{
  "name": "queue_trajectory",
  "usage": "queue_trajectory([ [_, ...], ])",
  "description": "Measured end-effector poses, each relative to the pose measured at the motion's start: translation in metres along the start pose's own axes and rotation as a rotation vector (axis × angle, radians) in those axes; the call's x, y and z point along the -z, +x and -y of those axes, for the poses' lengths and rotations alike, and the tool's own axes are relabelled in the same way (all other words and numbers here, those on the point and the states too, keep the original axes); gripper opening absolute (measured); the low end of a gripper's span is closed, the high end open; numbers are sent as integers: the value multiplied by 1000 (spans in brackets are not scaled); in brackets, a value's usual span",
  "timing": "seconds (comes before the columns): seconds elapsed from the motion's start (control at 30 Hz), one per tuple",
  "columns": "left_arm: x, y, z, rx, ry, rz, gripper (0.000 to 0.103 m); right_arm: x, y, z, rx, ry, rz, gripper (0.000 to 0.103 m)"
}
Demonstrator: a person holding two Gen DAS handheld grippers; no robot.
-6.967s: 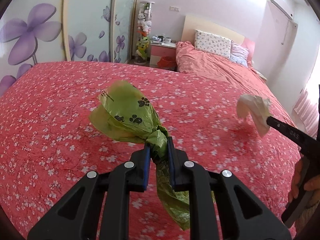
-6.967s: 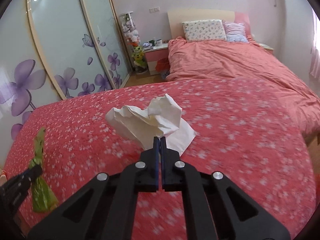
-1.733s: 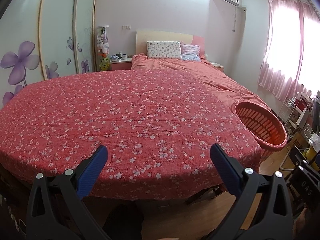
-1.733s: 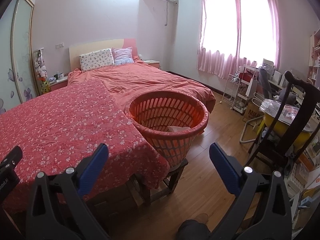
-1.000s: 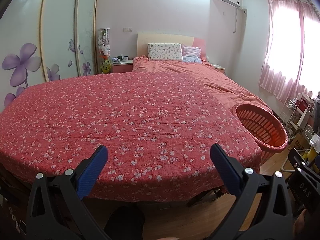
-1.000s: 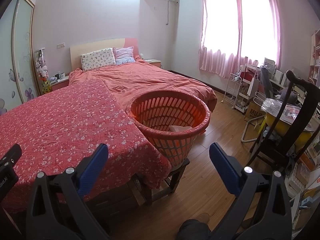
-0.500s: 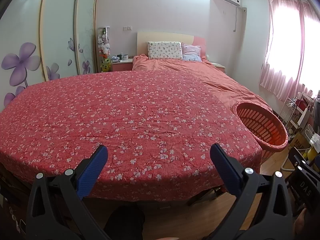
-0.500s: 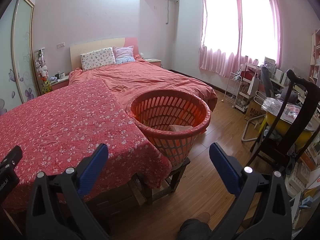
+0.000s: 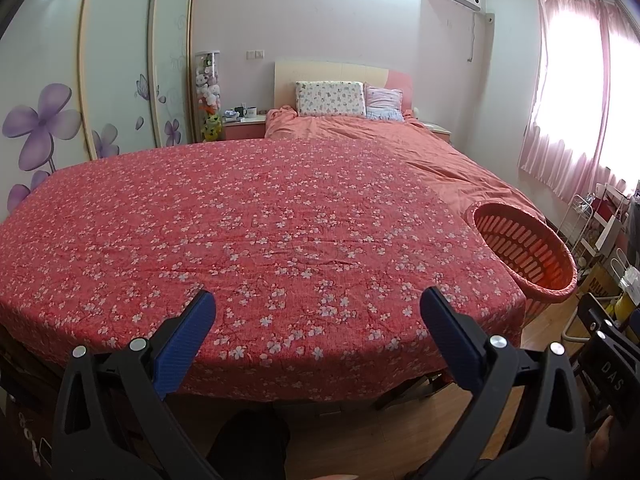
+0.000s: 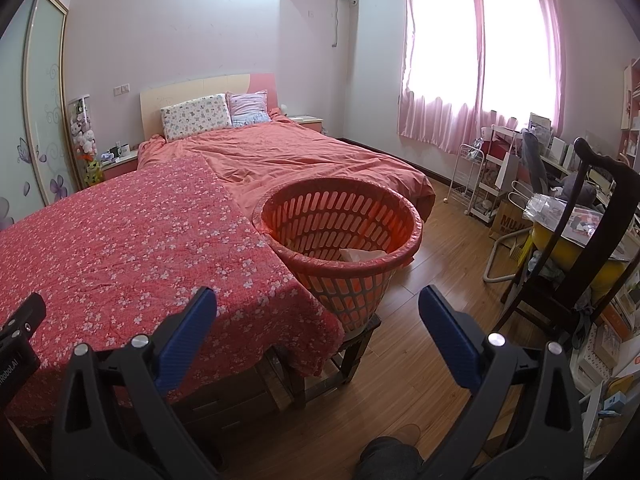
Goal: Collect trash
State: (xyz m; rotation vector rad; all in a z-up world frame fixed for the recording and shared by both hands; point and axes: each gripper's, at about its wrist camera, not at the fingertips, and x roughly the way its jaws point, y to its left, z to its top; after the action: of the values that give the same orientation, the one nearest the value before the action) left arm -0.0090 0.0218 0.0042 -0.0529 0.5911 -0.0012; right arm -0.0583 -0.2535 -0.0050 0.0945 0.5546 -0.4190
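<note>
My left gripper [image 9: 316,304] is open and empty, held back from the near edge of the table covered by a red flowered cloth [image 9: 248,232]. My right gripper [image 10: 318,302] is open and empty too, in front of the orange slotted basket [image 10: 304,200] that stands on a stool at the table's right end. A crumpled white tissue [image 10: 360,255] lies inside the basket. The basket also shows at the right in the left wrist view [image 9: 556,272]. No trash shows on the cloth.
A bed with an orange cover [image 10: 288,156] lies behind the table. A dark wooden chair [image 10: 592,216] and cluttered shelves [image 10: 496,168] stand at the right. Wooden floor [image 10: 440,280] runs between basket and chair. Wardrobe doors with purple flowers [image 9: 40,128] line the left wall.
Seven seconds ago the left gripper held a green bag and the right a white tissue; both are now open and empty. Over the last second almost nothing has moved.
</note>
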Motion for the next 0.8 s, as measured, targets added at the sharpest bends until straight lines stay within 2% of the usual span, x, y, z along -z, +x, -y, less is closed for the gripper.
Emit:
queue_trajectory([
  [0.8, -1, 0, -4, -5, -2, -5, 101, 2, 2, -2, -3, 1, -4, 99],
])
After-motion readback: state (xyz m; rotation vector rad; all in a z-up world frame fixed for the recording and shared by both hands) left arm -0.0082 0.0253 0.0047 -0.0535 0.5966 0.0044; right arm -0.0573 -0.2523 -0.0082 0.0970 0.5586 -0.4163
